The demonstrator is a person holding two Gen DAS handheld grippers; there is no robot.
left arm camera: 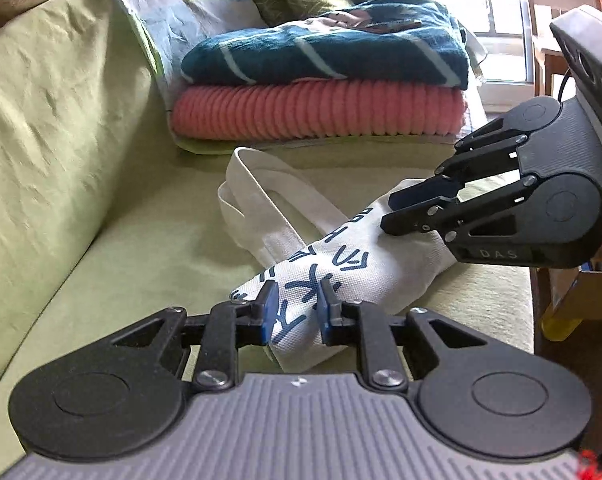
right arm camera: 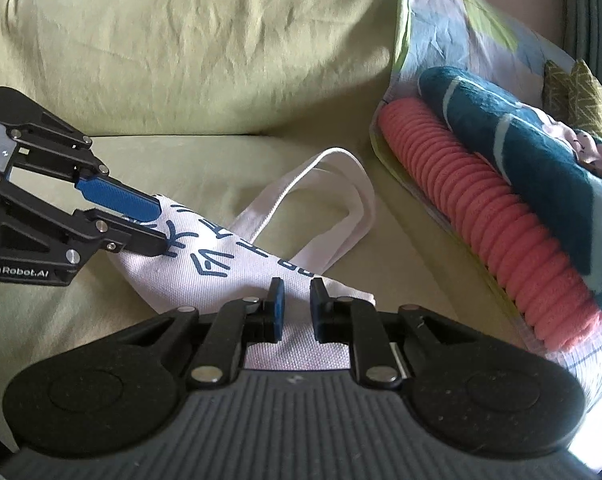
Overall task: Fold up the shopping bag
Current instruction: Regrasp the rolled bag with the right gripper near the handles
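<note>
Left wrist cam: white woven canvas shopping bag with blue print (left arm camera: 337, 264), folded into a long strip on the wrinkly green sofa seat (left arm camera: 141, 264). Left gripper (left arm camera: 297, 308) slightly open, straddling one end. Right wrist cam: right gripper (right arm camera: 297, 308) narrowly parted over the other end, gripping nothing.

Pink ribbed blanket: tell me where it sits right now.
The pink ribbed blanket lies on the green sofa, under the teal striped blanket, beyond the shopping bag handles.
</note>
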